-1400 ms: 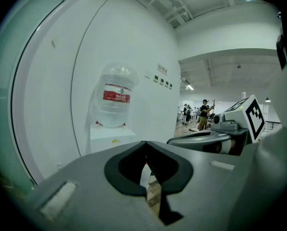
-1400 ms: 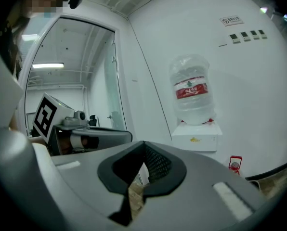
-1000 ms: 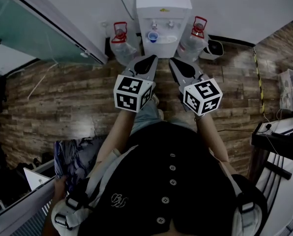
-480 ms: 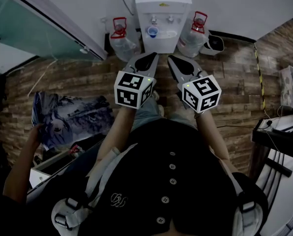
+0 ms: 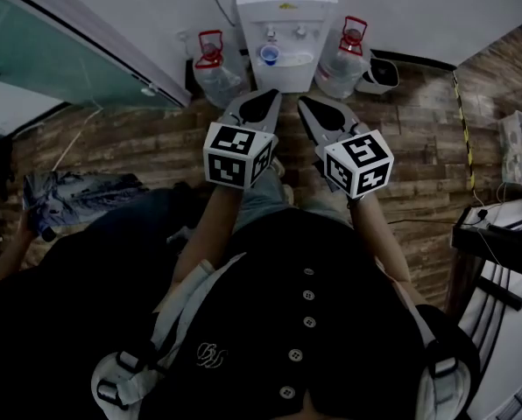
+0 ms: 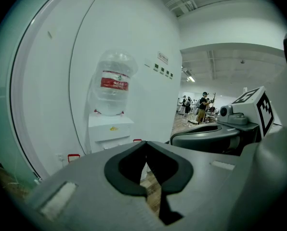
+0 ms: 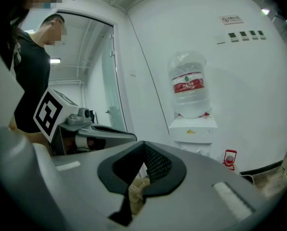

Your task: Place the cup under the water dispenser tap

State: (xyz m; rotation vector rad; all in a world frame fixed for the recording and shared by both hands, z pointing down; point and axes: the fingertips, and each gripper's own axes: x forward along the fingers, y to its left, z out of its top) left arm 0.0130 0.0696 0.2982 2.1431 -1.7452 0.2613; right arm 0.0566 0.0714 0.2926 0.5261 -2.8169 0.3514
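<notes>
A small blue cup [image 5: 269, 54] stands in the recess of the white water dispenser [image 5: 285, 7], below its left tap. My left gripper [image 5: 272, 102] and right gripper [image 5: 304, 104] are held side by side over the wooden floor, short of the dispenser and pointing at it. Both are shut with nothing in them. In the left gripper view the shut gripper [image 6: 146, 146] covers the dispenser's [image 6: 110, 129] recess, so the cup is hidden. The right gripper view shows its own gripper [image 7: 144, 146] shut and the dispenser [image 7: 194, 129] with a bottle [image 7: 188, 83] on top.
Two spare water jugs [image 5: 214, 73] [image 5: 344, 59] with red handles flank the dispenser. A glass partition [image 5: 59, 68] runs along the left. Another person in dark clothes stands close at my left, holding a printed sheet [image 5: 68, 195]. Equipment [image 5: 497, 243] sits at the right.
The person at my left has come closer and now fills the lower left; the printed sheet rose, then moved to the far left. Both grippers have stayed where they were, shut.
</notes>
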